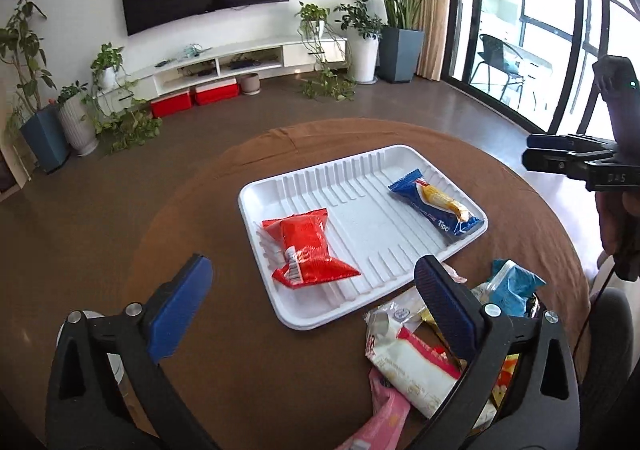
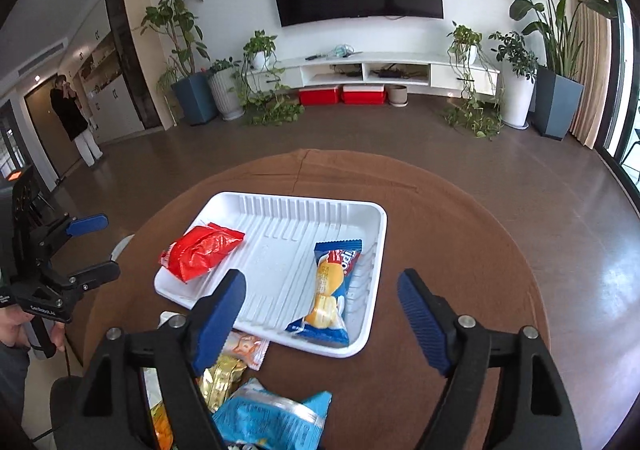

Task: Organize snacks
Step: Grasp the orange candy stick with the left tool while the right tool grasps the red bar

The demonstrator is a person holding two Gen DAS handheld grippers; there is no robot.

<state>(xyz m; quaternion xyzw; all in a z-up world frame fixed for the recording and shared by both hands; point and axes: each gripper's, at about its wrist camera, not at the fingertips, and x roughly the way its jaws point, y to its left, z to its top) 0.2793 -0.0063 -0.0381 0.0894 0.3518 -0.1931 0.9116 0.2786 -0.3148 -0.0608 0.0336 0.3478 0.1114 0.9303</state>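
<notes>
Ahead of left claw (image 1: 314, 276) — red packet (image 1: 308, 248) on tray (image 1: 384, 250), untouched.

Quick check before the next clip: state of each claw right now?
Left claw: open, holding nothing, above the brown table near the white ribbed foam tray.
Right claw: open, holding nothing, over the tray's near edge.

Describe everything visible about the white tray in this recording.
The white tray is a shallow rectangular foam-like dish with rounded corners, raised rim and ribbed floor. It lies flat on the brown round table, angled to the cameras. A red snack packet lies at one end, a blue Tipo packet at the other. Loose snacks lie beside its near edge.
</notes>
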